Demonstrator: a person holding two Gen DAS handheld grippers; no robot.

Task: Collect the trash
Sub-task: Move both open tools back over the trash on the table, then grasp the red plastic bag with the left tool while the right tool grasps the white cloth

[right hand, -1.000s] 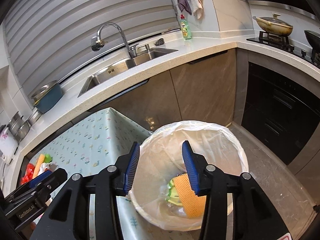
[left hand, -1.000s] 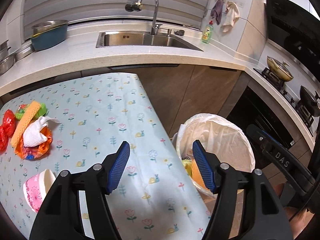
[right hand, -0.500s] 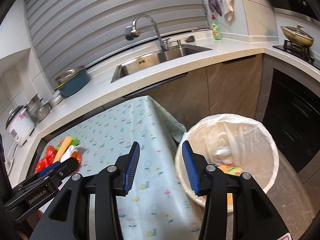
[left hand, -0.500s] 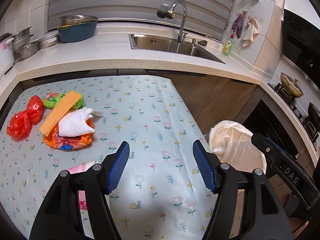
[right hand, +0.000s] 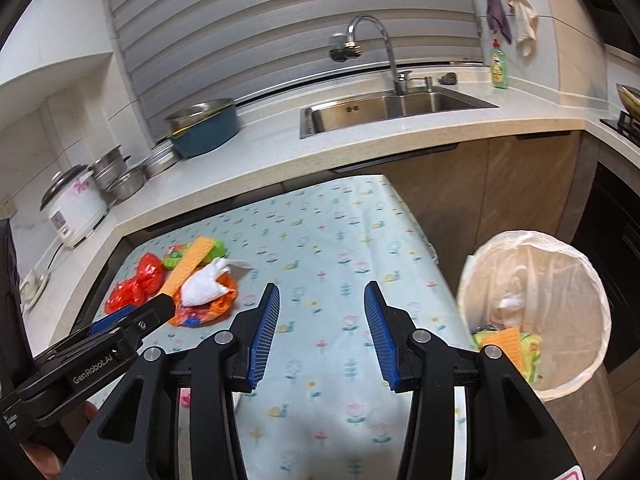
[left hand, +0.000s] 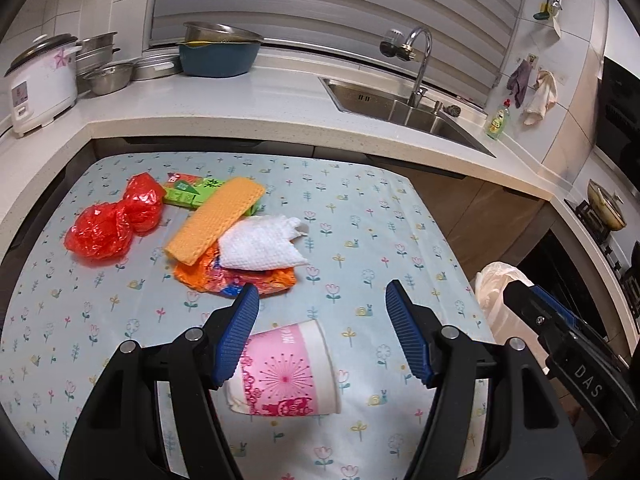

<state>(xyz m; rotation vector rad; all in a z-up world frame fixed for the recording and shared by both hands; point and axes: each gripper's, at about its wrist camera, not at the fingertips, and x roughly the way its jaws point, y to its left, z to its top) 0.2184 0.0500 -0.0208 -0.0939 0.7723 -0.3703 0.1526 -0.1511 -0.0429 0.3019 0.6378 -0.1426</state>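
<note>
One toppled paper cup, mouth rightward

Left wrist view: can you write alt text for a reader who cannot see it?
The open left tongs hover empty over a floral-print tablecloth, just above a pink-and-white paper cup lying on its side. Beyond lie a white crumpled tissue, an orange sponge cloth, an orange wrapper and red crumpled plastic.

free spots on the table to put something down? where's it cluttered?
Bare cloth runs from the white tissue to the table's right edge, nearest the lined bin, and along the far edge by the counter. Crowded at far left: red bag, orange wafer pack, tissue overlapping. Pink cup lies front centre.
</note>
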